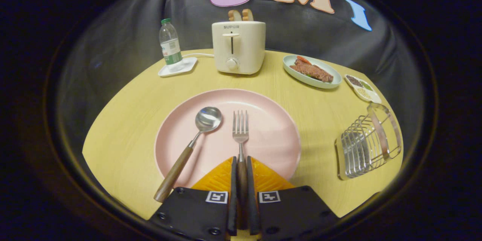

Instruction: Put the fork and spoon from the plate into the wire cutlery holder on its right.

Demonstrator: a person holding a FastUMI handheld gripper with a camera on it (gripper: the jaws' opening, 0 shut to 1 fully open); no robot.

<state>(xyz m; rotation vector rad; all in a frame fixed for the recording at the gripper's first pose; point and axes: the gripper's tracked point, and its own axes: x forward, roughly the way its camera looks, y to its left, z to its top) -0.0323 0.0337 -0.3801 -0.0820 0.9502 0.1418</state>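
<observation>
On the pink plate (263,120), centre of the tabletop (128,101): one fork (240,131), tines pointing away, wooden handle running back between the two fingers of the claw (241,165). Claw nearly closed, both fingers pressed against the handle; the fork appears to lie flat on the plate, not yet lifted.

Beside it, to the left on the same plate: one spoon (188,150), bowl up, wooden handle slanting out over the plate's near rim. Untouched.

Well to the right of the plate: wire cutlery holder (367,145), standing apart, opening facing up.

Beyond the plate: toaster (238,47) with bread in its slots, water bottle (170,47) on a small tray, dish of food (311,71), small condiment dish (363,88).

Risks, as judged: grip sits far back on a smooth, rounded handle, so the heavy tine end may droop or swivel on lifting. A tilted fork could catch the holder's wires or tip the light holder over. Dragging rather than lifting could nudge the spoon or slide the plate.
</observation>
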